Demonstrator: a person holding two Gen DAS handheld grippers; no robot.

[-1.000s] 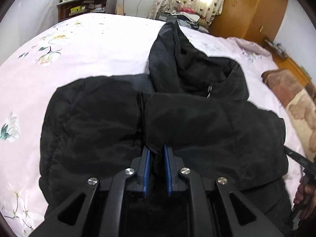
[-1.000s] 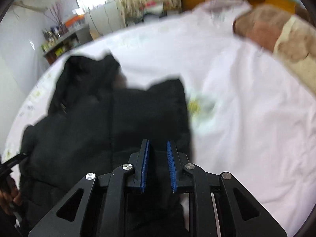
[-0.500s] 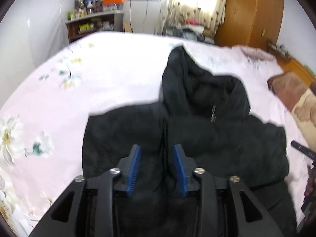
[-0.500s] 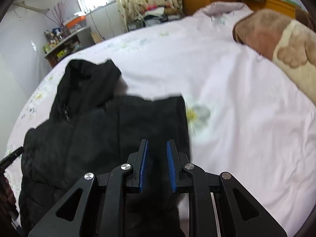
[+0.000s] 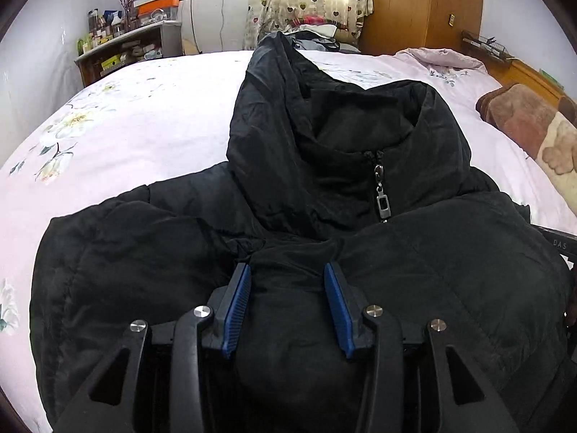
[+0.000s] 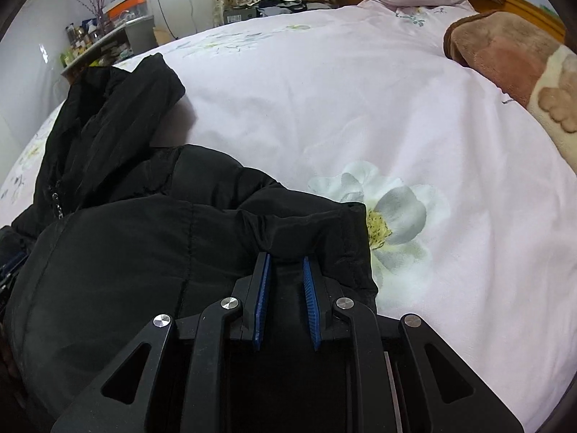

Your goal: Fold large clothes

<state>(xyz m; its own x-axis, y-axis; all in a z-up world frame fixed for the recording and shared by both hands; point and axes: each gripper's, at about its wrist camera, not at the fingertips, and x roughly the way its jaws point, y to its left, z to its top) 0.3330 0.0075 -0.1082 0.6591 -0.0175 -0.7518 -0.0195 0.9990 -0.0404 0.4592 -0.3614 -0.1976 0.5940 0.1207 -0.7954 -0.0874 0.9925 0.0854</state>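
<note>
The pale pink, flower-printed bed cover (image 5: 137, 137) fills most of both views, and on it lies the black padded hooded jacket (image 5: 414, 274), spread with its body towards the cameras and its hood (image 5: 288, 108) pointing away across the cover, presumably laid flat so it can be folded in stages. The left gripper (image 5: 286, 299) sits over the middle of the jacket's body; its jaws have just been opening and now stand partly apart with a soft bulge of black fabric between the blue pads, which do not seem to press on it, so this reads as a release. The right gripper (image 6: 286, 292) is at the jacket's edge nearest the large white printed flower (image 6: 393, 209), jaws narrow and pinching a fold of cloth there. Beyond the jacket, a brown plush blanket (image 6: 505, 54) lies at the cover's far side, well apart from it. The metal zip pull (image 5: 381, 200) hangs below the hood. Nothing obstructs the next fold.
</note>
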